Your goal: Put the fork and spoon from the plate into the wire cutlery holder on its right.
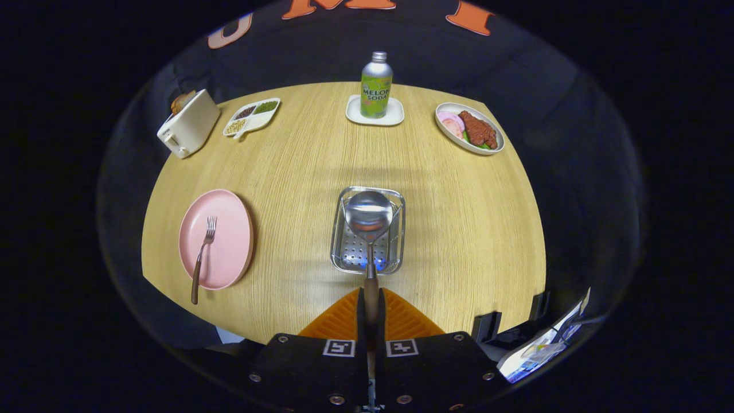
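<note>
Steel spoon (368,215) pinched between fingers (395,315) over wire holder (344,252).

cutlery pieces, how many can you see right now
2. The spoon is clamped by its handle in the gripper, its bowl over the wire cutlery holder. The fork lies on the pink plate, left of the holder, its handle overhanging the rim.
</note>
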Motion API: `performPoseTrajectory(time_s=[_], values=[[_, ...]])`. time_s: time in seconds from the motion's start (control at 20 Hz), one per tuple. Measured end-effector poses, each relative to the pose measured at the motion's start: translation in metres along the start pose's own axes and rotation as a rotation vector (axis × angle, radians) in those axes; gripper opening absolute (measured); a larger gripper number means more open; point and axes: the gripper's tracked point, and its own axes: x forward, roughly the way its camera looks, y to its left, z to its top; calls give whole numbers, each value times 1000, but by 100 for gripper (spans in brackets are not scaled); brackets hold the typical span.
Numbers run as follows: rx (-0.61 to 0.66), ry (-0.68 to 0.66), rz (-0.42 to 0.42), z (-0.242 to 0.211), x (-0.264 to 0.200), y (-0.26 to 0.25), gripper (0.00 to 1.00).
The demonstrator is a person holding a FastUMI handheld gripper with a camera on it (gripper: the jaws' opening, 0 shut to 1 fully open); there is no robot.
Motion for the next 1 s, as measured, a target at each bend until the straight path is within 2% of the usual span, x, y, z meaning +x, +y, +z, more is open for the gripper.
performPoseTrajectory(time_s=[0.25,0.65,0.8,1.0], values=[[-34,21,-6,13,5,-4,7],[-14,-60,-35,38,20,-4,9],[-51,-173,-61,55,15,-4,9],[-45,-410,-66,92,-17,8,10]])
